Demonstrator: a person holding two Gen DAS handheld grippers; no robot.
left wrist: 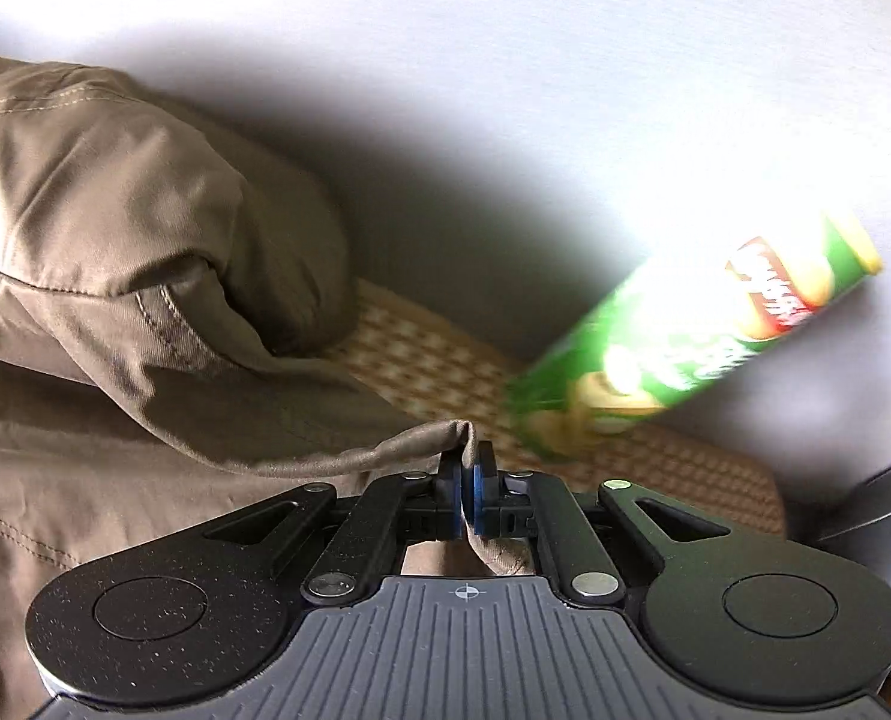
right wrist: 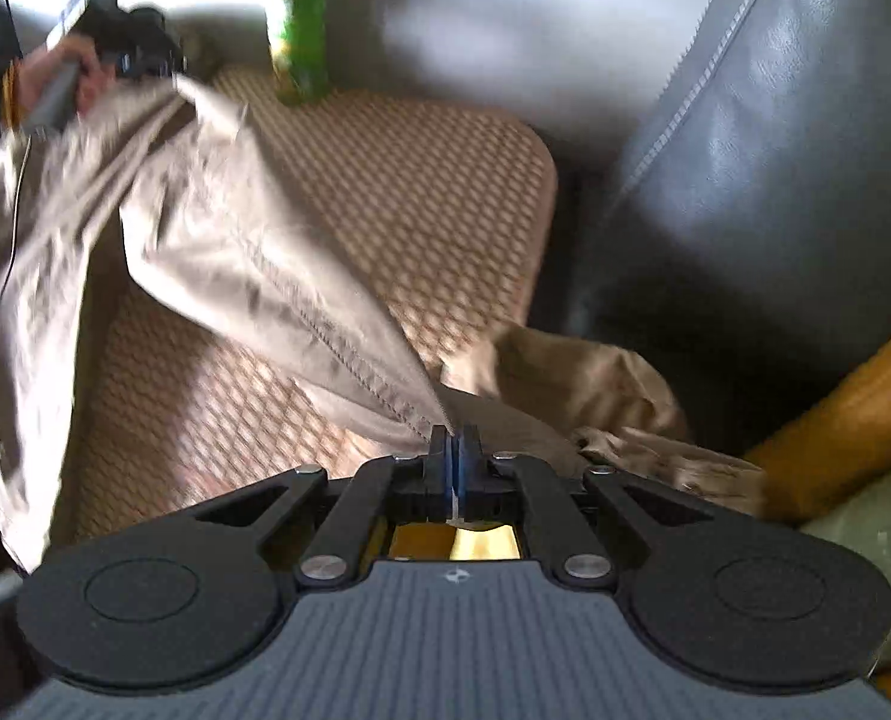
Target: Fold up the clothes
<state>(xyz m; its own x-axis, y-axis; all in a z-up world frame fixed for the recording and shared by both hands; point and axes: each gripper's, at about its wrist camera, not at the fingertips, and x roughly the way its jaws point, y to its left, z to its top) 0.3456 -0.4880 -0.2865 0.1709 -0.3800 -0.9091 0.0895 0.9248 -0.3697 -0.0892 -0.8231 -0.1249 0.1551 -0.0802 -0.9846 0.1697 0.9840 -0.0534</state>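
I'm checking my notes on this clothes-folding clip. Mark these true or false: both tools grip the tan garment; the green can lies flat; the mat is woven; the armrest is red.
1. Both tools grip the tan garment. True: left tool and right tool are each shut on its fabric.
2. The green can lies flat. False: it stands upright.
3. The mat is woven. True.
4. The armrest is red. False: it is grey leather.

matt khaki cloth trousers (right wrist: pixel 217 240); glossy grey leather cushion (right wrist: pixel 775 150)
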